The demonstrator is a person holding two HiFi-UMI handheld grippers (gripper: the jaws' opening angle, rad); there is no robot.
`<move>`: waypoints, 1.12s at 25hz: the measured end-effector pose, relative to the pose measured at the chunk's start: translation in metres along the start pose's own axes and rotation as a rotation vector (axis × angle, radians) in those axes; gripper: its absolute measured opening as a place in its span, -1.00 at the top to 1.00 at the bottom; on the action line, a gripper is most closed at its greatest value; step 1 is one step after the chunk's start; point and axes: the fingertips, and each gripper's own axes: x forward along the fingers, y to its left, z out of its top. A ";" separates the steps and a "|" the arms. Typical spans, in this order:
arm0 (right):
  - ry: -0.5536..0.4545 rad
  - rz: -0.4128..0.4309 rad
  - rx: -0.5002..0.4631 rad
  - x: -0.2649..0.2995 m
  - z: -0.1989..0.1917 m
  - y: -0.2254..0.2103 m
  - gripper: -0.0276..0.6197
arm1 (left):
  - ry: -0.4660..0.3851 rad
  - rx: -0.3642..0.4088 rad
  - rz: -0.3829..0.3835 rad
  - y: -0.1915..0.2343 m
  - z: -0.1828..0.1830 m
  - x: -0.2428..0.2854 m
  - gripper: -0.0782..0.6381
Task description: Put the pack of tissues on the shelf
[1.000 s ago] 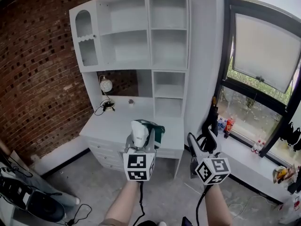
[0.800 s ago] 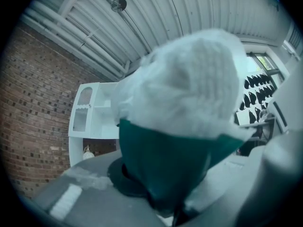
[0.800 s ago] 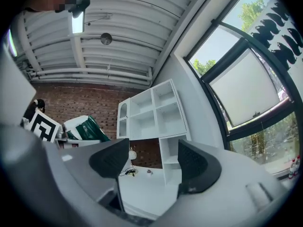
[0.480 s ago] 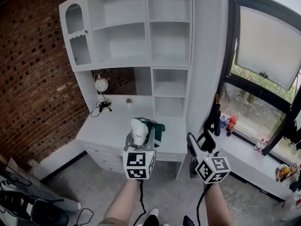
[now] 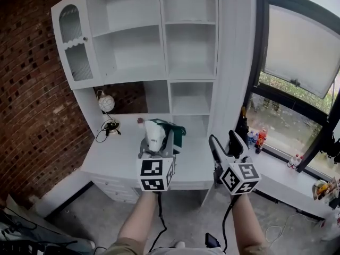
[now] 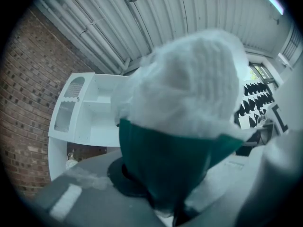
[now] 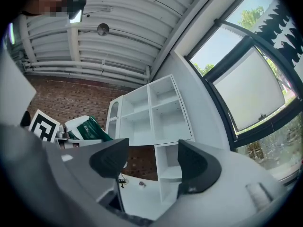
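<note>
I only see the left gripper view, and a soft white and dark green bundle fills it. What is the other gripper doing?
Observer: The right gripper is level with yours, jaws wide apart, nothing between them.
Operator: Where is my bundle?
Observer: The white and green pack of tissues, clamped in the left gripper, is held in the air in front of a white desk.
Operator: Where might it go?
Observer: The tall white shelf unit has a right column of open compartments, which the pack hides from you.

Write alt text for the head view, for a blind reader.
The left tool holds a green and white pack of tissues before a white shelf unit above a desk. The right tool is open and empty. Brick wall at left, window at right.
</note>
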 end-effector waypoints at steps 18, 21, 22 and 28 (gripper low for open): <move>0.114 -0.047 0.007 0.066 -0.074 -0.033 -0.06 | 0.074 -0.085 -0.079 0.021 -0.065 0.081 0.47; 0.123 -0.041 0.016 0.086 -0.083 -0.048 -0.06 | 0.075 -0.103 -0.068 0.028 -0.073 0.104 0.47; 0.126 -0.037 0.017 0.093 -0.085 -0.052 -0.06 | 0.074 -0.112 -0.065 0.029 -0.074 0.111 0.47; 0.126 -0.009 0.029 0.143 -0.087 -0.077 -0.06 | 0.052 -0.124 -0.045 0.042 -0.069 0.159 0.47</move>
